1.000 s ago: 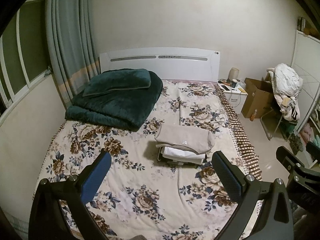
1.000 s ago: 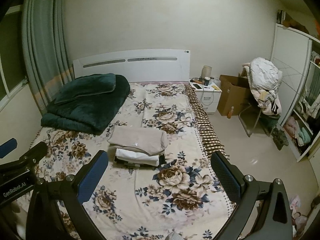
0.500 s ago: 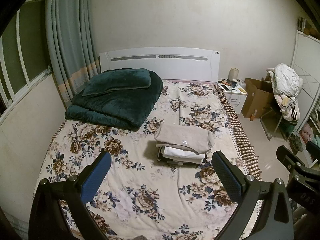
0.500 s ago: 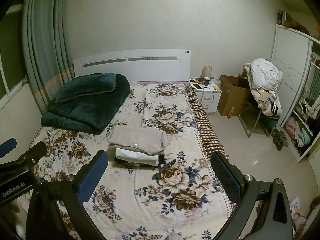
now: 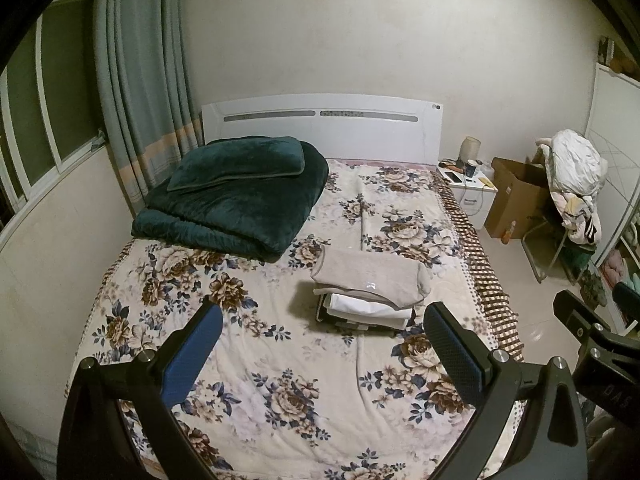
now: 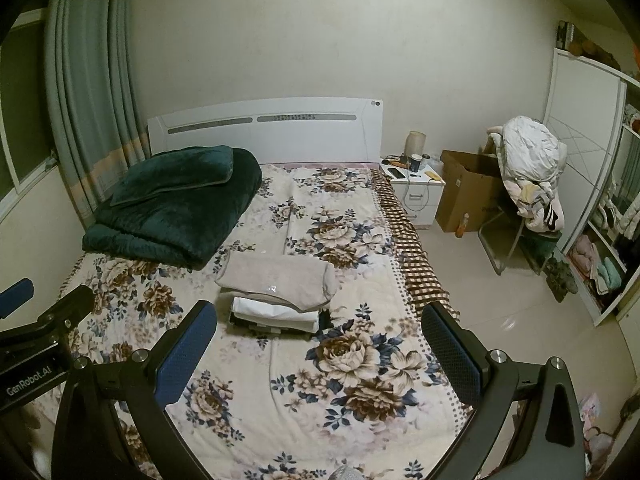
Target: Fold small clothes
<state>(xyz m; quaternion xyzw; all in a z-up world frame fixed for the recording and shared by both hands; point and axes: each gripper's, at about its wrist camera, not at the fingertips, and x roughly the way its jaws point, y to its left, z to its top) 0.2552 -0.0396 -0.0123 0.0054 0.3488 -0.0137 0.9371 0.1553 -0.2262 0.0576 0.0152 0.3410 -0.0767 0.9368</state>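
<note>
A stack of folded clothes (image 5: 368, 292) lies on the flowered bed cover (image 5: 280, 360), a beige piece on top, white and dark pieces under it; it also shows in the right wrist view (image 6: 276, 292). My left gripper (image 5: 320, 352) is open and empty, held above the foot of the bed, apart from the stack. My right gripper (image 6: 320, 356) is open and empty, also above the bed's foot. Part of the right gripper shows at the right edge of the left wrist view (image 5: 592, 332), and the left gripper at the left edge of the right wrist view (image 6: 40, 320).
A folded dark green blanket with a pillow (image 5: 236, 196) lies at the bed's head on the left. A white nightstand (image 6: 416, 192), a cardboard box (image 6: 464, 196) and a chair piled with clothes (image 6: 528, 176) stand right of the bed. A wall and curtain (image 5: 140, 80) are on the left.
</note>
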